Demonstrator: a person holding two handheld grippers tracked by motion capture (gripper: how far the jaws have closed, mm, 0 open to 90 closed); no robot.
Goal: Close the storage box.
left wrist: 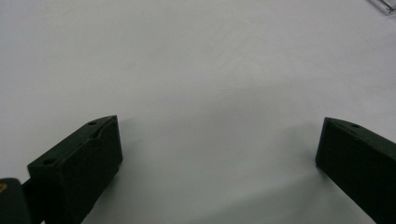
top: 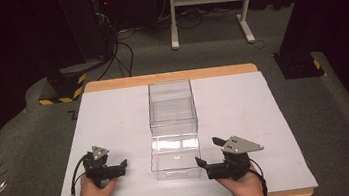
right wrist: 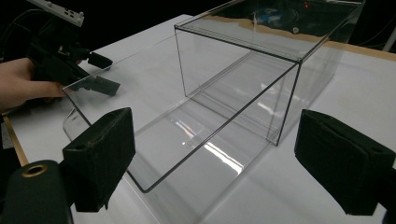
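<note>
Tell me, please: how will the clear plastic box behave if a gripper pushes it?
The clear box is probably stiff and light, since its thin walls hold sharp edges. Its glossy walls suggest that it may slide on the white table. The pulled-out drawer might move first.

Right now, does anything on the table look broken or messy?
Nothing looks broken or spilled. The clear box stands straight in the middle of the table, with its clear drawer pulled out toward the person. Both grippers, left and right, are open beside it, holding nothing.
</note>
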